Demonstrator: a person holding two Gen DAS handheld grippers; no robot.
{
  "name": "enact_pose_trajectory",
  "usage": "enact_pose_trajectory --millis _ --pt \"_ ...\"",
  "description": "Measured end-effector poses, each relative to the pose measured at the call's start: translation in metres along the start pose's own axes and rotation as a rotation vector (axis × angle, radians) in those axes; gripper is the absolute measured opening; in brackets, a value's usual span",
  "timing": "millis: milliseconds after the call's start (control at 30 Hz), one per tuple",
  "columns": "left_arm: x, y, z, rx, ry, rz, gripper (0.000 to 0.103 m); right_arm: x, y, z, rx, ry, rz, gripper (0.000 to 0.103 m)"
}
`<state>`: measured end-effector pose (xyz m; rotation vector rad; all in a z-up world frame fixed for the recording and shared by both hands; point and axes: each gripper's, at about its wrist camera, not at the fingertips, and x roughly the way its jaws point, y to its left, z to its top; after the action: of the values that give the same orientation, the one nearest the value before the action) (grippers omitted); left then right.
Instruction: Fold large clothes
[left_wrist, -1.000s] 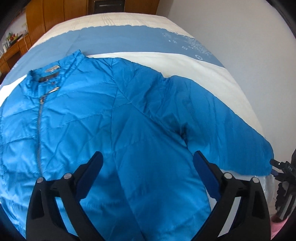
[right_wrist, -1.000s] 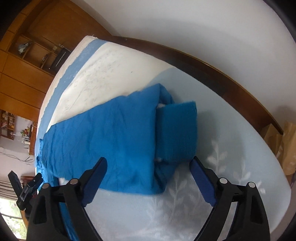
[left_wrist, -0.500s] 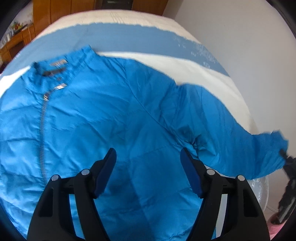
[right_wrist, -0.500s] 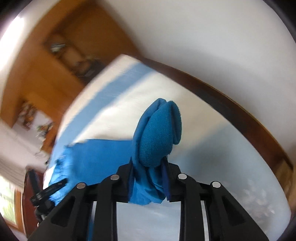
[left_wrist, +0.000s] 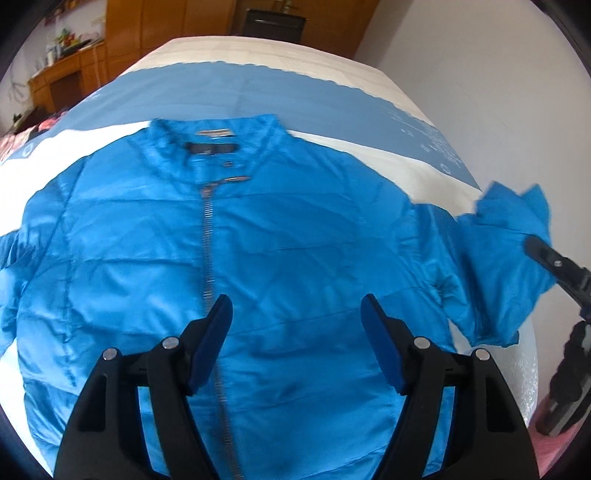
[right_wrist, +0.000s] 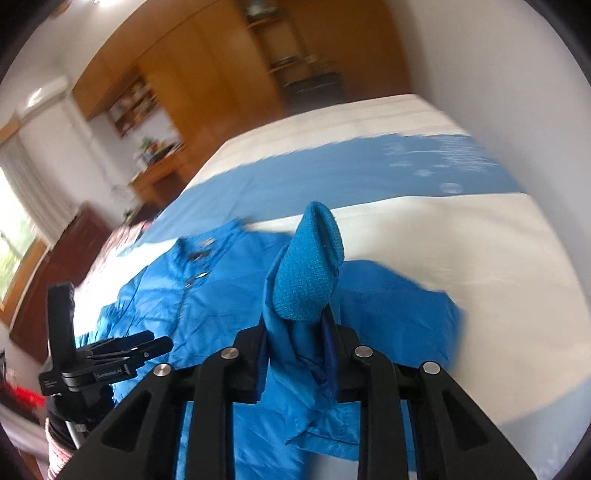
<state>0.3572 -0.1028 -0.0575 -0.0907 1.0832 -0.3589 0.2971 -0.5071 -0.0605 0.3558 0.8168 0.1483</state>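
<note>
Blue jacket lies flat on the bed; our right hand-held gripper clamps its sleeve cuff, the left hand-held gripper hangs unclenched. Next, we judge, fold the sleeve across the chest.

Soft daylight fills the room, coming from a bright, washed-out window far off to the left of the right black two-finger gripper. The shiny blue quilted jacket gleams with pale sheen. Motion blur smears the wooden cupboards beyond it. Fisheye bending curves every edge, with black corners.
</note>
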Motion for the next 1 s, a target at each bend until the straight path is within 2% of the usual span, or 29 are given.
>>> enact_pose_trajectory --millis 167,233,367,400,567,733,767,833,867,1000 --pt "-0.007 0.026 -0.002 -0.051 -0.010 -0.004 0.072 0.045 0.046 -0.001 -0.101 0.056 0.019 0.025" --pt "-0.009 0.034 -0.002 -0.071 -0.010 -0.017 0.073 0.057 0.060 -0.001 -0.126 0.090 0.060 0.031" --pt "-0.006 0.043 -0.002 -0.107 0.000 -0.082 0.075 0.059 0.070 -0.008 -0.124 0.172 0.296 0.038" --pt "-0.004 0.042 -0.002 -0.113 0.004 -0.103 0.076 0.052 0.067 -0.010 -0.117 0.161 0.314 0.038" --pt "0.020 0.025 -0.001 -0.111 0.071 -0.156 0.077 0.010 0.035 -0.017 -0.091 0.090 0.213 0.039" --pt "0.053 -0.006 0.005 -0.087 0.143 -0.203 0.076 -0.026 -0.004 -0.030 -0.045 0.025 0.067 0.040" --pt "0.063 -0.014 0.006 -0.086 0.167 -0.210 0.074 -0.032 -0.013 -0.034 -0.032 0.015 0.051 0.040" --pt "0.078 -0.025 0.006 -0.079 0.194 -0.188 0.054 -0.038 -0.029 -0.035 -0.006 0.013 0.024 0.040" --pt "0.082 -0.029 0.006 -0.077 0.195 -0.193 0.049 -0.039 -0.035 -0.036 0.006 0.013 0.010 0.040" --pt "0.077 -0.032 0.002 -0.101 0.152 -0.229 0.016 -0.041 -0.055 -0.036 0.042 0.004 -0.034 0.040"
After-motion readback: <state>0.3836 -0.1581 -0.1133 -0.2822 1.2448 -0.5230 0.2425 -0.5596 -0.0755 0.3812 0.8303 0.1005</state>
